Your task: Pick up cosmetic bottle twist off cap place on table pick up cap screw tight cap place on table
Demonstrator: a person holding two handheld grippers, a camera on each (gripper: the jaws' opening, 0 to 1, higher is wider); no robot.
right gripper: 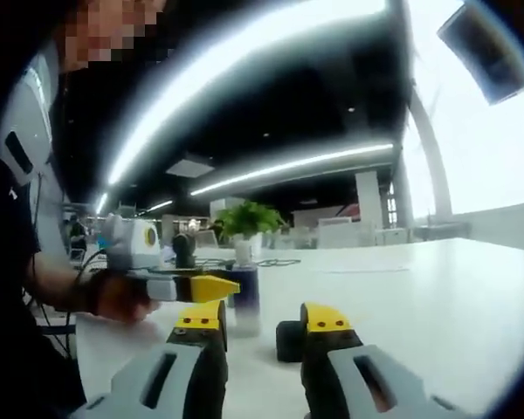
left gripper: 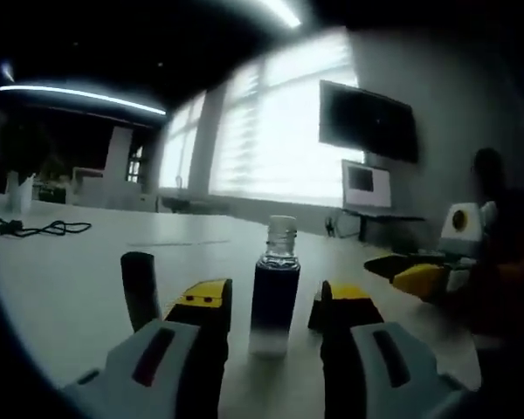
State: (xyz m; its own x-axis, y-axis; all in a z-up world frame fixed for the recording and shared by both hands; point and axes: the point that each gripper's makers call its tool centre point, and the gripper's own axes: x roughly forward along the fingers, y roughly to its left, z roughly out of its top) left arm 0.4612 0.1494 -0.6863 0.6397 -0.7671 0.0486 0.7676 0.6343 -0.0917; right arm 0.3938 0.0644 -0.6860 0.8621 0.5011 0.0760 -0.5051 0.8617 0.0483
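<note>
The cosmetic bottle, dark with a clear bare threaded neck and no cap on it, stands upright on the white table. My left gripper is open around it, with a small gap at each jaw. In the right gripper view the same bottle stands behind the left gripper's yellow tip. My right gripper is open, low over the table. A small black round piece, which looks like the cap, sits on the table against its right jaw. The right gripper shows at the right, apart from the bottle.
A black upright cylinder stands just left of my left jaw. A cable lies far left on the table. A potted plant stands at the far end. A person's hand holds the left gripper. A screen hangs on the wall.
</note>
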